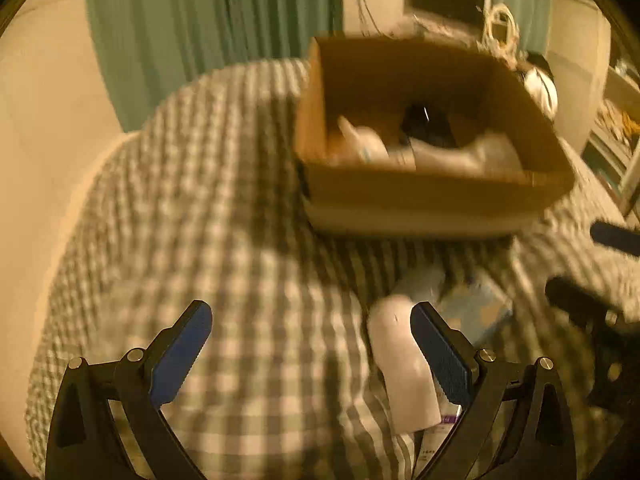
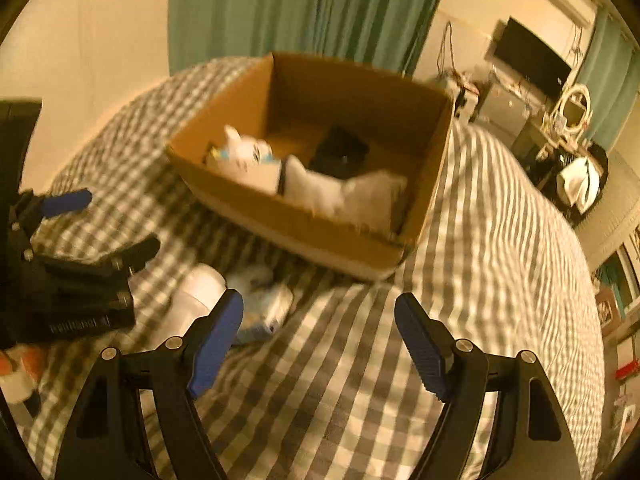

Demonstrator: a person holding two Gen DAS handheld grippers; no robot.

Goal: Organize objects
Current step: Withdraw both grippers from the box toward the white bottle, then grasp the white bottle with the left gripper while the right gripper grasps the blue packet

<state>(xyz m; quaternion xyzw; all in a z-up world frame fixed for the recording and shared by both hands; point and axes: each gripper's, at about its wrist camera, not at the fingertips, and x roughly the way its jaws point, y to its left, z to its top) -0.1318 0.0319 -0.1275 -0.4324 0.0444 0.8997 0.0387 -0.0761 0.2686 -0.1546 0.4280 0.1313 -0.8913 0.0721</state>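
While both tools, left tool [image 1: 311, 330] and right tool [image 2: 319, 322], hang spread and empty, white bottle [image 1: 404, 364] on bed [image 1: 248, 240] looks light, rigid, slippery; grip mid-body.

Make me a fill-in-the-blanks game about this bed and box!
1. The box sits on a checked ____.
2. The white bottle lies ____ the box, on the cover.
3. Both tools, left and right, are ____.
4. The curtain is ____.

Missing words: bed cover; outside; open; green
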